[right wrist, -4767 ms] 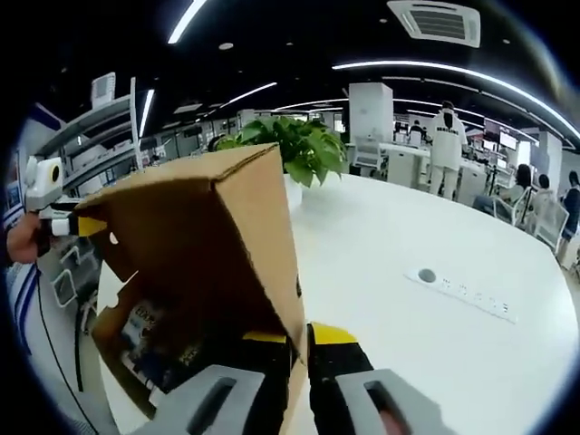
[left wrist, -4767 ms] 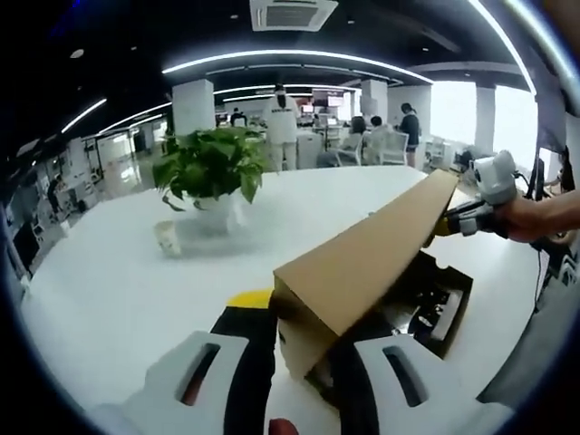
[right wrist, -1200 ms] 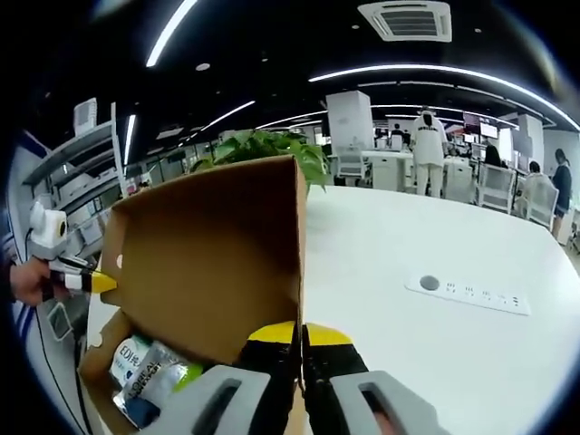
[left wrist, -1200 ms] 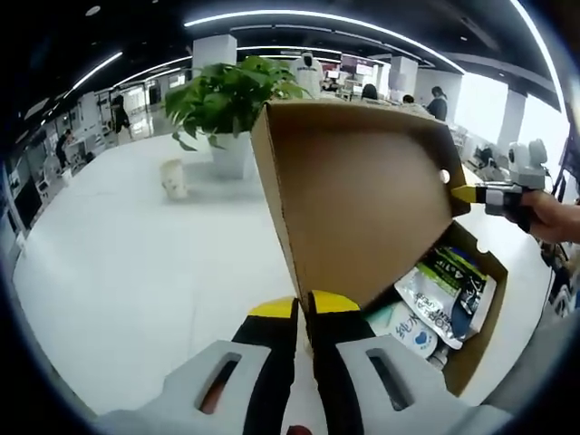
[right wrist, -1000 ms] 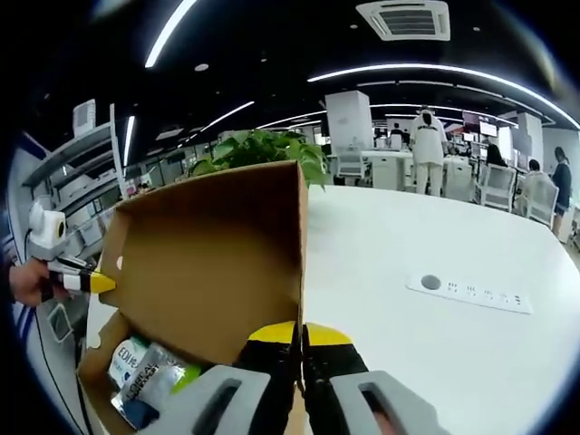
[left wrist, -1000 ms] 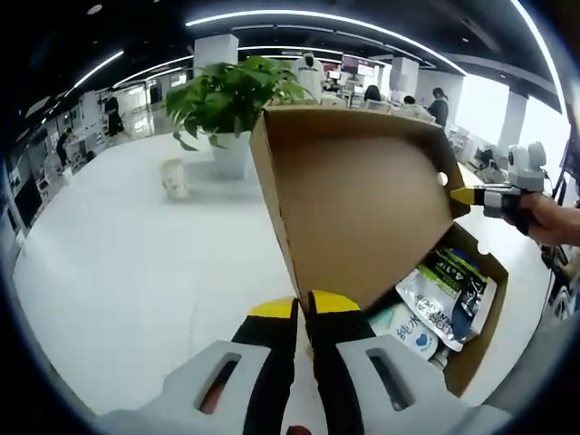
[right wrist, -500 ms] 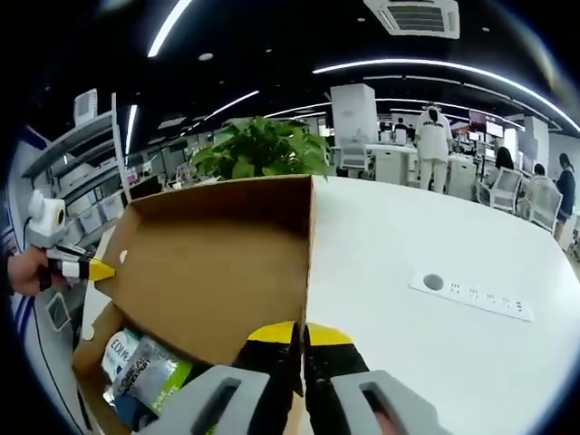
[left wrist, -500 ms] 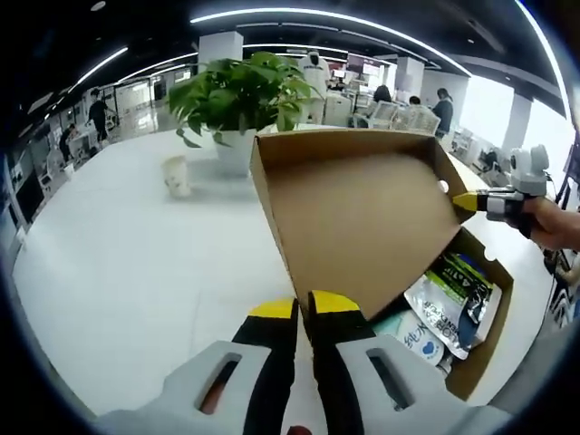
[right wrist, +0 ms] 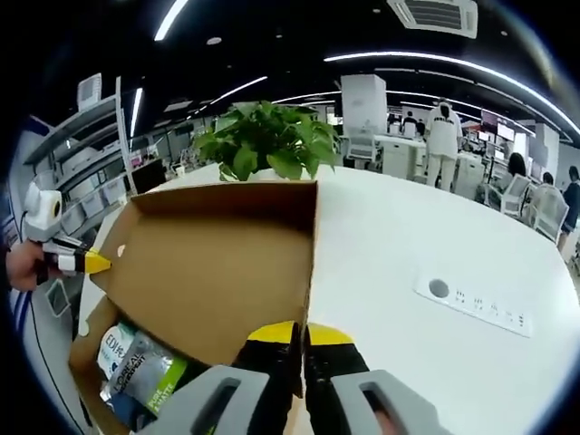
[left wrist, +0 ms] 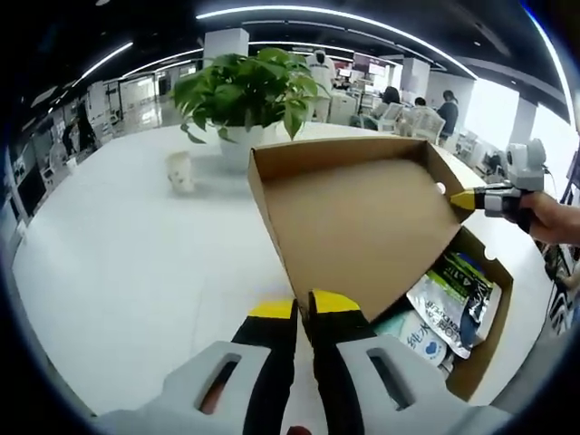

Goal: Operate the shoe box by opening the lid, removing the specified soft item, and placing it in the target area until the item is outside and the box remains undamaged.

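The brown cardboard shoe box (left wrist: 480,349) stands open on the white table, its lid (left wrist: 362,217) swung up and leaning back. Soft pouches (left wrist: 449,290) with green and white print lie inside. My left gripper (left wrist: 304,308) is shut on one near corner of the lid's edge. The right gripper (left wrist: 469,198), held by a hand, pinches the lid's other corner. In the right gripper view, my right gripper (right wrist: 302,333) is shut on the lid (right wrist: 217,263), the left gripper (right wrist: 82,263) grips the far corner, and the pouches (right wrist: 136,367) show below the lid.
A potted green plant (left wrist: 245,91) stands just behind the lid, with a small white cup (left wrist: 181,170) to its left. A white socket strip (right wrist: 476,305) is set into the table (right wrist: 408,245) right of the box. People and desks fill the office behind.
The lid has tipped further back toward the plant, held by both grippers, and more of its inside faces upward. The pouches have not moved.
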### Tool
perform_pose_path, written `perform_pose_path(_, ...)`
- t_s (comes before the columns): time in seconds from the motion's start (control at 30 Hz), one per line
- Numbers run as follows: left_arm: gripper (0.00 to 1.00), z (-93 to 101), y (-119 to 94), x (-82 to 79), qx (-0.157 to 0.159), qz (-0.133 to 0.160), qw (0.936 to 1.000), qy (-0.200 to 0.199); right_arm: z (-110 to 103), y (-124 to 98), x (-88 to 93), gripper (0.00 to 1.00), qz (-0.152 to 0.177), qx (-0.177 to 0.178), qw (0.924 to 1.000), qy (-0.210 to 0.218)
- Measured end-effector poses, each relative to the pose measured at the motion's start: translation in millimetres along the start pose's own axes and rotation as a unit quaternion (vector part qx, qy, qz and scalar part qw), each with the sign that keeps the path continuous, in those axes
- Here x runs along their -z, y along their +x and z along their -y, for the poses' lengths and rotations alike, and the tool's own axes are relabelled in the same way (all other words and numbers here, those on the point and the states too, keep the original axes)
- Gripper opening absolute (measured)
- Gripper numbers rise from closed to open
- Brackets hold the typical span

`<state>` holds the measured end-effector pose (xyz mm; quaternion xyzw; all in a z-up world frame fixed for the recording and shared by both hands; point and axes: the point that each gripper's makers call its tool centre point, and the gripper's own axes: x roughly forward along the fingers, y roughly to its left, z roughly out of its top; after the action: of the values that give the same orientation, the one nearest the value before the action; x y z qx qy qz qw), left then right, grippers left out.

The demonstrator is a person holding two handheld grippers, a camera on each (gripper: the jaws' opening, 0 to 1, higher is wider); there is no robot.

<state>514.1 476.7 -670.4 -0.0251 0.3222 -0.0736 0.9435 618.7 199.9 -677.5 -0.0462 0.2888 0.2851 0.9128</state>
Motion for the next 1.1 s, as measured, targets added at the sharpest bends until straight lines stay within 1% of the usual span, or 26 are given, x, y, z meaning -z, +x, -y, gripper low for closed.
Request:
perform_pose_path(0.17, 0.05, -1.0, 2, -0.5, -0.002, -0.002, 1.0000, -0.003, -1, 4, 0.9, 0.00, -0.016, -0.003, 0.9998, -0.007)
perform_pose_path(0.27, 0.05, -2.0, 4, -0.7, -0.005, -0.004, 1.0000, -0.006, -3, 6, 2.5, 0.00, -0.028, -0.004, 0.9994, -0.018)
perform_pose_path(0.53, 0.06, -5.2, 10, -1.6, -0.011, -0.009, 0.9999, -0.009, -2, 13, 5.6, 0.00, -0.049, -0.006, 0.9985, -0.022)
perform_pose_path(0.63, 0.07, -6.3, 13, -1.9, -0.013, -0.012, 0.9997, -0.014, 1, 16, 6.7, 0.00, -0.055, -0.006, 0.9982, -0.024)
perform_pose_path(0.77, 0.08, -6.0, 16, -2.5, -0.019, -0.015, 0.9997, 0.001, 2, 20, 9.1, 0.00, -0.064, -0.005, 0.9977, -0.022)
perform_pose_path(1.1, 0.09, -10.8, 23, -1.3, -0.024, -0.024, 0.9994, -0.003, 2, 25, 14.5, 0.01, -0.076, -0.008, 0.9968, -0.021)
